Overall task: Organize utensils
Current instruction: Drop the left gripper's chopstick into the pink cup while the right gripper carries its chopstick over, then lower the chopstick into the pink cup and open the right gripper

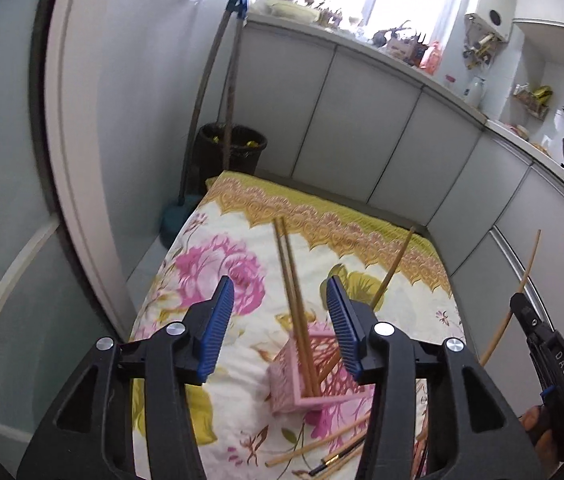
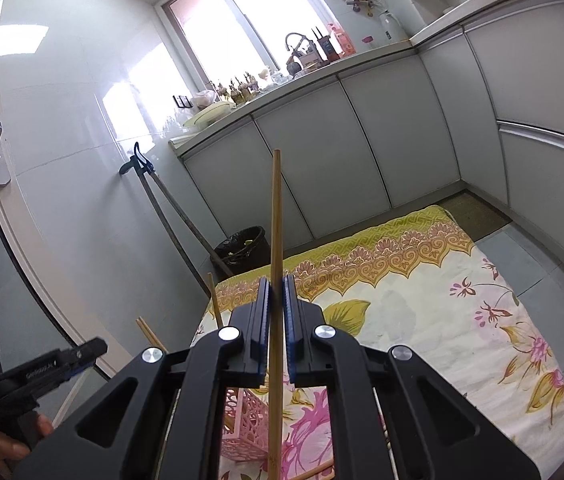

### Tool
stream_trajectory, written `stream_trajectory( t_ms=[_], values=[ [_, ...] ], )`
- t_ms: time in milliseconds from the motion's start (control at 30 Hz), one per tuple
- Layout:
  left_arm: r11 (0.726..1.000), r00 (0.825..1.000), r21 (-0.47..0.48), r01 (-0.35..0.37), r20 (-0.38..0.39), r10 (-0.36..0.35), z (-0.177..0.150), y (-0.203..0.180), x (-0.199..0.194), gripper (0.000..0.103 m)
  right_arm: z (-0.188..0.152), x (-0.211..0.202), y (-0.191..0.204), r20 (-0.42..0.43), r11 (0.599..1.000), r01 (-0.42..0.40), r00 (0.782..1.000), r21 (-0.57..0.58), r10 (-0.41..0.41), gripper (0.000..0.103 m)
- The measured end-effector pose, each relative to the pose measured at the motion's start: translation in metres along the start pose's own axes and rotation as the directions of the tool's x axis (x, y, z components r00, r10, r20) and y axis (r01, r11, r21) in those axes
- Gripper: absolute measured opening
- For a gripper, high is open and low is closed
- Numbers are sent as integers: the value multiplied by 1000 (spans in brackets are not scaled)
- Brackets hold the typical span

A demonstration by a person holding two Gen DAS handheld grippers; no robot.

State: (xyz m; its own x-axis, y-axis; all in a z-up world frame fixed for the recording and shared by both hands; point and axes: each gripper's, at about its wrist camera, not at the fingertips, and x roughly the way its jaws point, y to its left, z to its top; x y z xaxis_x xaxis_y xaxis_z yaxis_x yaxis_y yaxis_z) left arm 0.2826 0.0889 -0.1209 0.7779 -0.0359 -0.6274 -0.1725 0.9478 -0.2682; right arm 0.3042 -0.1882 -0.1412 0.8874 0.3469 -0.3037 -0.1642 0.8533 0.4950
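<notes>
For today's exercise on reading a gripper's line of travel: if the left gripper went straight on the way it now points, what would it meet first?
Probably the pair of chopsticks standing in the pink holder: they rise between the open left gripper's fingers. Depth is unclear; the floral cloth lies beyond.

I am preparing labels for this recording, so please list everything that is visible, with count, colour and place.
utensil holder: one, pink, openwork, on the cloth.
chopsticks in holder: three, tan; two together, one leaning right.
loose chopsticks: several, tan, one dark, on the cloth in front of the holder.
held chopstick: one, tan, upright.
cloth: one, floral, pink and green, on the floor.
bin: one, black, by the cabinets.
long handles: two, brown, leaning on the wall.
cabinets: grey, along the wall.
left tool: open above the holder.
right tool: shut on the held chopstick.
</notes>
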Motion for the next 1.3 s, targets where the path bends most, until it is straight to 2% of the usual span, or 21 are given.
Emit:
stream_trajectory(
  t_ms=[67, 133, 267, 400, 667, 800, 900, 967, 1000, 1100, 1200, 1300],
  values=[
    [999, 997, -51, -12, -71, 9, -6, 14, 6, 53, 0, 4, 5, 13, 1000, -1, 1000, 14, 1, 7],
    [997, 995, -79, -2, -96, -6, -6, 23, 9, 53, 2, 8, 14, 24, 1000, -2, 1000, 2, 2, 7],
    [999, 998, -26, -35, -48, 34, -6, 21, 0, 54, 9, 15, 37, 69, 999, -30, 997, -9, 31, 7],
    [999, 998, -40, -21, -55, 18, -4, 24, 1, 55, 10, 28, 67, 120, 995, -57, 991, -76, 66, 7],
    [999, 998, -49, -23, -63, 20, -1, 31, 7, 55, -41, 72, 88, 92, 968, 10, 996, -250, 13, 7],
    [999, 998, -43, -19, -61, 16, 0, 31, 7, 55, -49, 79, 82, 53, 964, 17, 999, -266, -3, 7],
    [999, 998, -34, -8, -66, 5, -1, 28, 8, 55, -48, 81, 78, -14, 965, -6, 1000, -261, 3, 8],
    [1000, 998, -26, -5, -65, 3, -2, 26, 8, 55, -44, 77, 75, -52, 967, -17, 999, -256, 4, 19],
    [1000, 998, -20, -2, -64, 1, -2, 25, 7, 55, -41, 73, 73, -63, 967, -12, 998, -254, -4, 27],
    [1000, 998, 8, 11, -59, -10, -4, 19, 4, 55, -24, 51, 55, -76, 975, 29, 996, -219, -46, 29],
    [996, 998, 79, 34, -48, -30, -7, 3, -3, 55, -3, 24, 23, -107, 983, 106, 987, -149, -123, 32],
    [981, 996, 178, 83, -57, -74, -16, -22, -7, 55, 8, -7, -16, -164, 978, 191, 965, -79, -202, 32]
  ],
)
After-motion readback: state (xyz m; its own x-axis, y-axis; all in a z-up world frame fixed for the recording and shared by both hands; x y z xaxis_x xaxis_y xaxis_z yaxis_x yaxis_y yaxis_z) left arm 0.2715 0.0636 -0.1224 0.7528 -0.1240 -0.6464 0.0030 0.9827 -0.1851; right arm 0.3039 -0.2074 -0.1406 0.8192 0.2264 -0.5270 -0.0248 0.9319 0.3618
